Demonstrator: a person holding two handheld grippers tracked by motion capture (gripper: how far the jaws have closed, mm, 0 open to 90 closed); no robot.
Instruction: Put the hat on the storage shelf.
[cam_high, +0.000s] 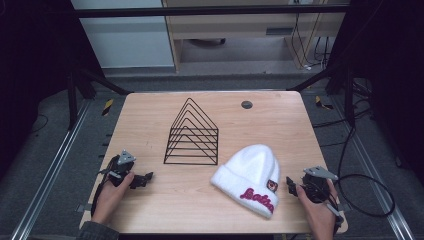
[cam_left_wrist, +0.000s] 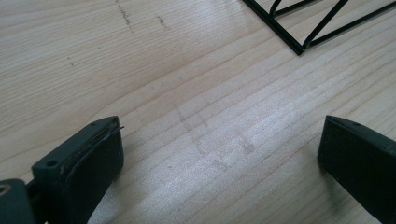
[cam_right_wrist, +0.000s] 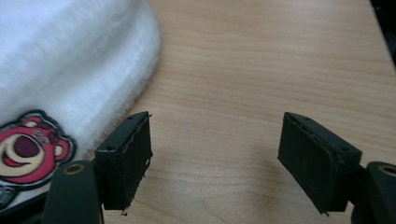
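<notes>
Both sets of jaws stand wide apart and grip nothing. On my right gripper (cam_right_wrist: 215, 158), bare table (cam_right_wrist: 261, 60) shows between the pads; the left pad sits just beside the cuff of the white beanie (cam_right_wrist: 70, 60), near its bear patch (cam_right_wrist: 28, 147), and I cannot tell whether it touches. My left gripper (cam_left_wrist: 219, 163) spans only wood, with a corner of the black wire rack (cam_left_wrist: 299, 28) ahead. From above, the beanie (cam_high: 252, 175) lies front right, near the right gripper (cam_high: 291, 186), and the rack (cam_high: 192, 135) stands mid-table.
</notes>
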